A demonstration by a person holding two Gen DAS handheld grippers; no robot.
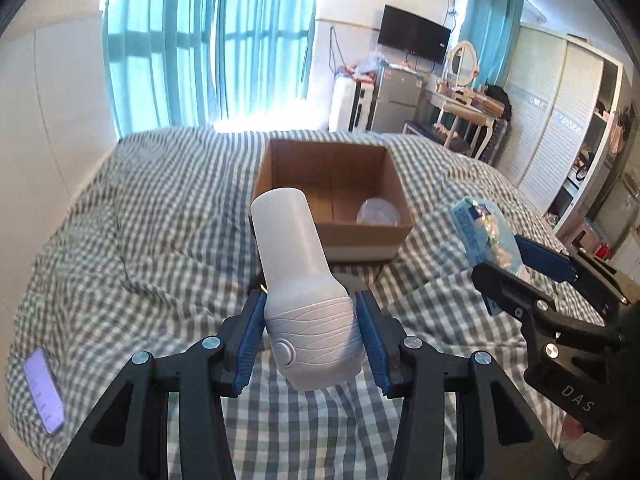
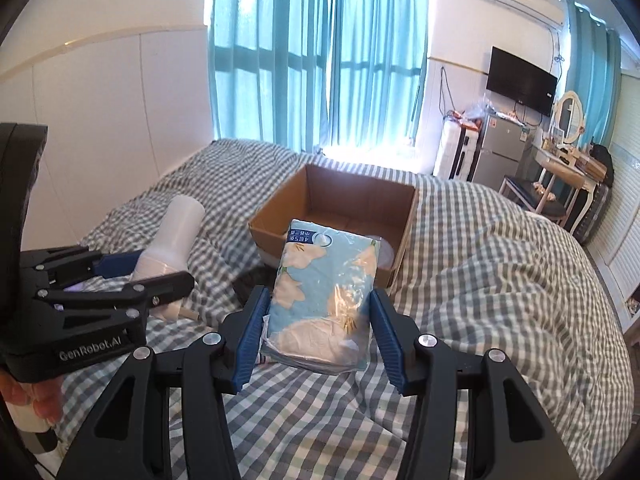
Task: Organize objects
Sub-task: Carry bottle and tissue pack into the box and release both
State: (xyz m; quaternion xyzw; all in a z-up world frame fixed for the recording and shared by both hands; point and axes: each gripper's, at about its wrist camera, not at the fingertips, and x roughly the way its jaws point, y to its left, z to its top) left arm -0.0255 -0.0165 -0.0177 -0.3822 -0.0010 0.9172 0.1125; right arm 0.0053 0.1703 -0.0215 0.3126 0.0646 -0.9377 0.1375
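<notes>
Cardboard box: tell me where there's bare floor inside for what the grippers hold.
Inside the cardboard box, the left and back floor is bare. The front right corner holds a clear lid. The left gripper grips a white hair dryer; the right gripper grips a tissue pack.

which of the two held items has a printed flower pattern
The tissue pack in the right gripper; the white bottle in the left gripper is plain.
</notes>
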